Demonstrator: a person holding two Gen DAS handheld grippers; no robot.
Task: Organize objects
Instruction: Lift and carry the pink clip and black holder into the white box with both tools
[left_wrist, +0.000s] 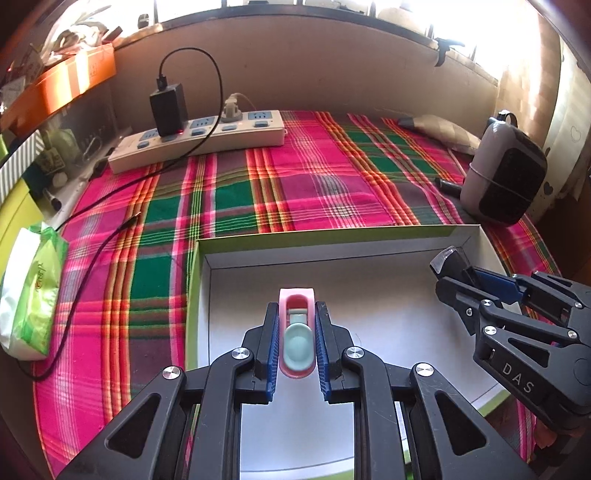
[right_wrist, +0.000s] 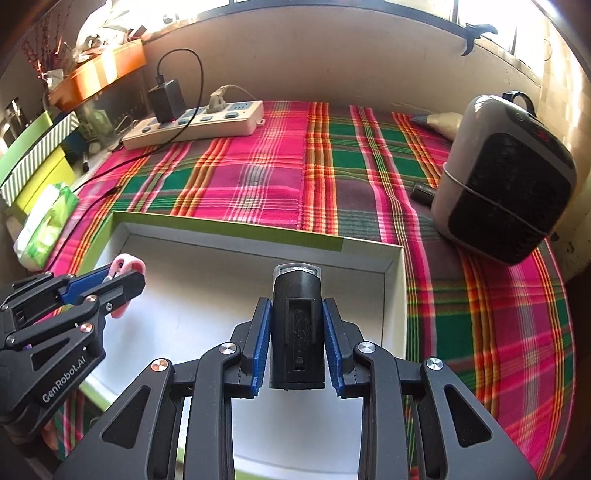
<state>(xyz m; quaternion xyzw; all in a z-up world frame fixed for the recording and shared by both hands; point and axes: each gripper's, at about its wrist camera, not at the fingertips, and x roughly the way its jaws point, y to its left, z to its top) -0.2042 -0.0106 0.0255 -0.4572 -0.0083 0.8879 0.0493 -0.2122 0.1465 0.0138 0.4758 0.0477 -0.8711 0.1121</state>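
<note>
Left tool (left_wrist: 297, 332) clamped on a held item, right tool (right_wrist: 297, 332) likewise clamped, both side by side

Blown-out daylight glares from the top windows; fisheye edges bend and darken.

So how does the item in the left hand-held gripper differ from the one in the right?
The nail clipper in the left hand-held gripper is pink and green, flat and rounded; the flashlight in the right hand-held gripper is black, thicker, with a clear lens. Both are clamped above the white box.
</note>
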